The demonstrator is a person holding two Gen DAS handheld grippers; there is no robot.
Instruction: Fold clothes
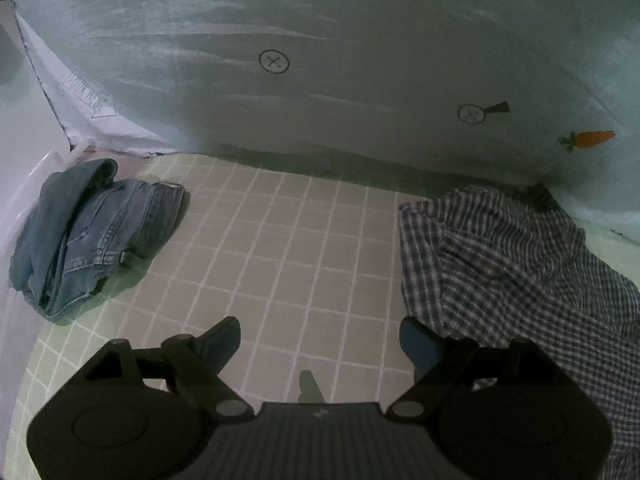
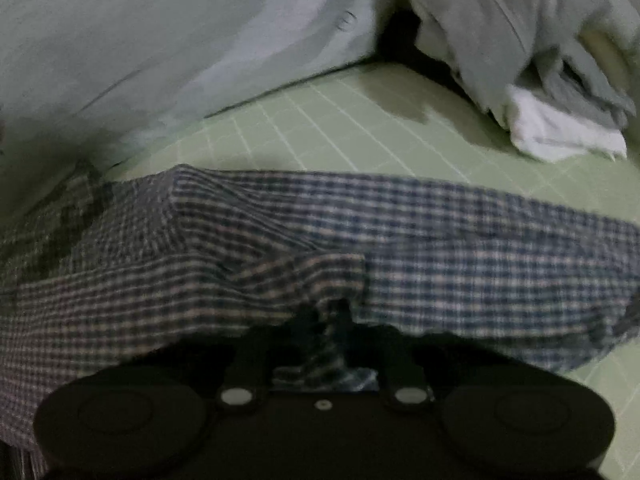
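A blue-and-white checked shirt lies spread across the green grid-patterned sheet. My right gripper is shut on the near edge of the checked shirt, with a pinch of its cloth bunched between the fingers. In the left wrist view the same checked shirt lies crumpled at the right. My left gripper stands open over the bare sheet, nothing between its fingers, its right finger beside the shirt's edge. Folded blue jeans lie at the left.
A pale bedcover with carrot prints rises behind the sheet. In the right wrist view a heap of grey and white clothes sits at the back right, and a pale pillow or cover at the back left.
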